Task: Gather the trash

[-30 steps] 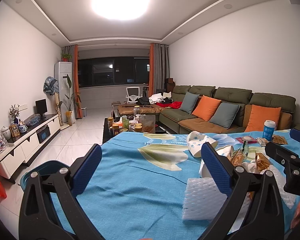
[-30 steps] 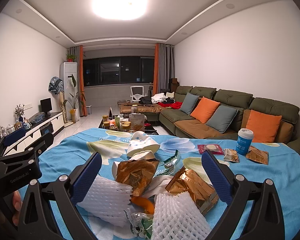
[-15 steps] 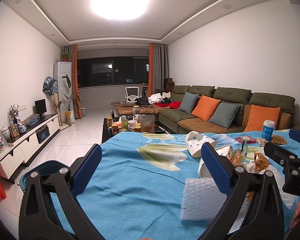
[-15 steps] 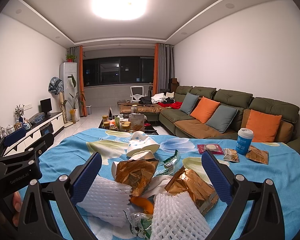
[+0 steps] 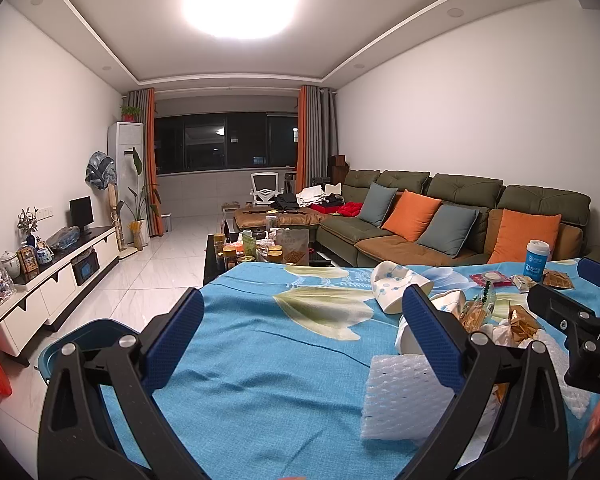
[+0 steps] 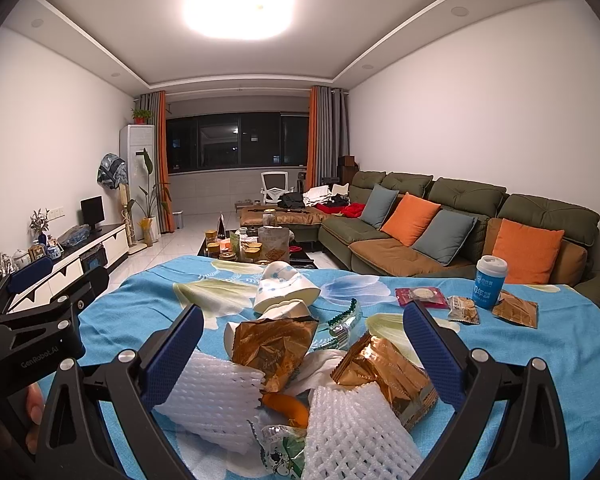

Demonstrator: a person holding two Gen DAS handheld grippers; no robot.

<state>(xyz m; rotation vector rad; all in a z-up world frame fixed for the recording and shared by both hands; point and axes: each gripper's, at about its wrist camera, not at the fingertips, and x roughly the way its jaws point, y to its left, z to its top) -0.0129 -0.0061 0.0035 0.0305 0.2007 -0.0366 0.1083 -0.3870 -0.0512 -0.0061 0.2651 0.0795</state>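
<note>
A pile of trash lies on the blue floral tablecloth [image 6: 560,360]: white foam nets [image 6: 216,396] [image 6: 352,432], gold snack wrappers [image 6: 272,344] [image 6: 384,372], orange peel [image 6: 288,404], and tipped white paper cups [image 6: 284,288]. My right gripper [image 6: 304,344] is open, its jaws spread around the pile. My left gripper [image 5: 304,336] is open and empty over bare cloth, with a foam net [image 5: 400,396] by its right finger. A blue bin [image 5: 84,340] stands on the floor left of the table.
A blue-and-white cup [image 6: 488,286] and small snack packets [image 6: 464,308] sit at the table's right. A cluttered coffee table [image 5: 260,248], green sofa [image 5: 440,216] and white TV cabinet [image 5: 60,276] lie beyond.
</note>
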